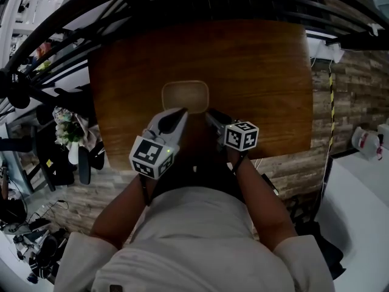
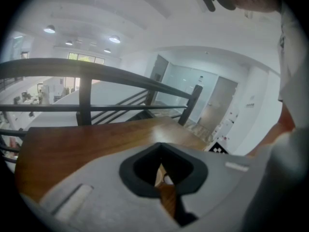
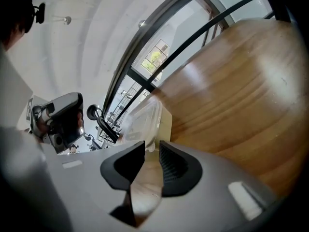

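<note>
A shallow clear plastic container (image 1: 185, 95) lies on the brown wooden table (image 1: 261, 72), near its front edge. My right gripper (image 1: 211, 115) reaches the container's near right corner. In the right gripper view the container (image 3: 143, 119) has its rim running into the narrow gap between the two black pads (image 3: 173, 164), and the right gripper (image 3: 151, 148) is shut on that rim. My left gripper (image 1: 180, 114) hovers at the container's near edge, angled upward. In its own view the left gripper (image 2: 161, 148) has its tips together, with nothing clearly held.
A black metal railing (image 2: 82, 88) runs along the table's far side, with a drop beyond it. The marker cube (image 1: 242, 135) of the right gripper sits over the table's front edge. Cluttered stands and flowers (image 1: 65, 126) are left of the table.
</note>
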{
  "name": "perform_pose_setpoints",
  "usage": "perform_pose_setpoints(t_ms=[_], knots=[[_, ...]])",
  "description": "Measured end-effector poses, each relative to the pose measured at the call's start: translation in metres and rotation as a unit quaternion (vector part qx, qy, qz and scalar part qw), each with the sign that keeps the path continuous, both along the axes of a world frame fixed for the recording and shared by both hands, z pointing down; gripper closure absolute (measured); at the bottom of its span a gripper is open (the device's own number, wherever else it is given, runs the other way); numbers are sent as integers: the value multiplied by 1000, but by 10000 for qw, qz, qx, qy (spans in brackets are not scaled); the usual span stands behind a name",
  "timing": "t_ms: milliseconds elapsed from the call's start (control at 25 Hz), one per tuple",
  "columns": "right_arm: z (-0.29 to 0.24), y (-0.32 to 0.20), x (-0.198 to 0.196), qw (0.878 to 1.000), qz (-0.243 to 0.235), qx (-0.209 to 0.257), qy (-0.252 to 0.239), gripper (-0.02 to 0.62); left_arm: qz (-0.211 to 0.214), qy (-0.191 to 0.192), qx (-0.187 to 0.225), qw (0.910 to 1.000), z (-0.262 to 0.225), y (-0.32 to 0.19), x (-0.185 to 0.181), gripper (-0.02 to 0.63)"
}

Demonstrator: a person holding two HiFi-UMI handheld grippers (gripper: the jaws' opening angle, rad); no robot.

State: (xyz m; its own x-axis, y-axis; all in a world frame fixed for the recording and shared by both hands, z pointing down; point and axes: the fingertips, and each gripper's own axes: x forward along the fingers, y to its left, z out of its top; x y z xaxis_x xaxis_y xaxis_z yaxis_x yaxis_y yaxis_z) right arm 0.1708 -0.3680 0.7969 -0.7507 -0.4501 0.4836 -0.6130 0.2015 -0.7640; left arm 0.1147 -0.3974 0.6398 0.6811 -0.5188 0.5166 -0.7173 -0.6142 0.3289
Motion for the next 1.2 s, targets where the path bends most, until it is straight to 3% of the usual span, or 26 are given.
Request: perform_pose_setpoints(t_ms=[600,1200], knots=[[8,-5,-4,9995,6,-97,-306,563,-58,22,-124,9999,11,-3,2,603],[-11,-9,-6,9994,-4,38,-357,588,-71,33,-90,9999,4,-2,-6,603]])
